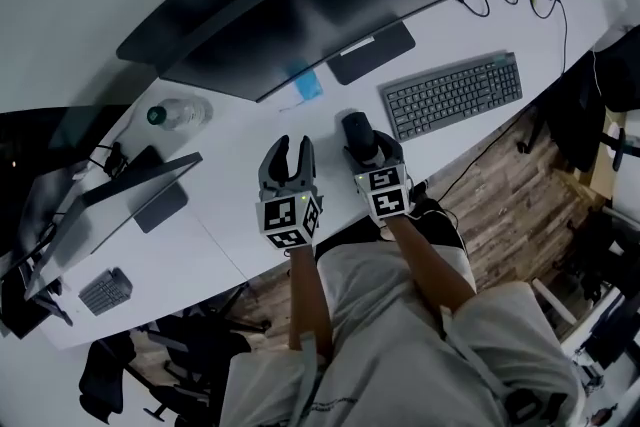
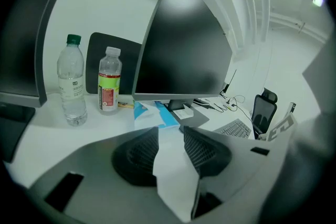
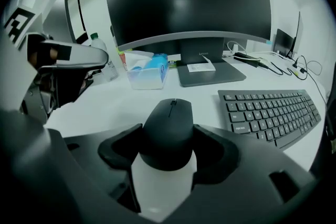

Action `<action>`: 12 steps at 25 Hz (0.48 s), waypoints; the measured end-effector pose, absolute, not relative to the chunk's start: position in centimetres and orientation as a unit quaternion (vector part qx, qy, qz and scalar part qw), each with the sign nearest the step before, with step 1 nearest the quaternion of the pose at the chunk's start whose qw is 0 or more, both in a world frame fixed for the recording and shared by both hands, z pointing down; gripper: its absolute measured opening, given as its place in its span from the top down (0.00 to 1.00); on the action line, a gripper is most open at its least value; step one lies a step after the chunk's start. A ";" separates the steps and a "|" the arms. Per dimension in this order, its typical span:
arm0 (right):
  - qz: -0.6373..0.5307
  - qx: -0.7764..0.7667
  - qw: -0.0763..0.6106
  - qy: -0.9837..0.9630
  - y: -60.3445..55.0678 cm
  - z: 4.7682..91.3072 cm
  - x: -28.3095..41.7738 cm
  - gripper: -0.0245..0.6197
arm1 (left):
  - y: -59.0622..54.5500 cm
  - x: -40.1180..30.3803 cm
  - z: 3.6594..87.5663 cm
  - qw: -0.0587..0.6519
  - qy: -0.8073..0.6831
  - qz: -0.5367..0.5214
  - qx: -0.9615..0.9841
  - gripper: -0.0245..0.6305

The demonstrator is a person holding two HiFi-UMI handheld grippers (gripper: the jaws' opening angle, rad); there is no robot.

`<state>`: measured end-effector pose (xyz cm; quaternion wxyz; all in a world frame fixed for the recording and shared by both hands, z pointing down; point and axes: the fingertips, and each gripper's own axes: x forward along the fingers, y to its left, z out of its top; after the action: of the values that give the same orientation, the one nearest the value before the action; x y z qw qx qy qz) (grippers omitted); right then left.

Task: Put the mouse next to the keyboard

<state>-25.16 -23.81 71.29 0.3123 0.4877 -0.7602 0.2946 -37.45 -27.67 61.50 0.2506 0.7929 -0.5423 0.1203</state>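
Even, cool indoor light, fisheye throughout.
Bright on white bench [image 1: 240, 133], soft glare on dark monitor [image 3: 220, 2]; bent and black-vignetted at edges, blurred on left claw [image 2: 169, 132] near lens, sharp on mouse [image 3: 168, 128].

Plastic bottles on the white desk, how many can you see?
2. The clear green-capped bottle stands left of the black monitor; the clear white-capped bottle with a green-and-red label stands beside it, nearer the monitor. More may be hidden.
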 end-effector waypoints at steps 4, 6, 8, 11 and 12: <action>0.286 0.471 0.293 -0.781 -24.5 70.0 -24.8 0.49 | -27.2 -36.1 60.9 0.245 -0.556 0.121 0.785 0.72; 0.283 0.460 0.285 -0.792 -24.8 69.4 -24.4 0.49 | -26.8 -35.1 61.0 0.246 -0.563 0.122 0.779 0.72; 0.279 0.446 0.279 -0.803 -25.2 69.0 -23.9 0.49 | -26.2 -34.1 61.1 0.246 -0.576 0.125 0.769 0.72; 0.279 0.412 0.267 -0.825 -24.8 68.1 -24.0 0.49 | -24.7 -33.1 61.0 0.245 -0.590 0.136 0.757 0.72; 0.281 0.401 0.261 -0.832 -24.5 67.7 -24.0 0.49 | -24.2 -32.8 60.9 0.242 -0.593 0.144 0.754 0.72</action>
<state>-24.00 -24.47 67.69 0.2610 0.4006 -0.8321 0.2810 -32.77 -24.23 60.88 0.2416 0.7544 -0.5932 0.1436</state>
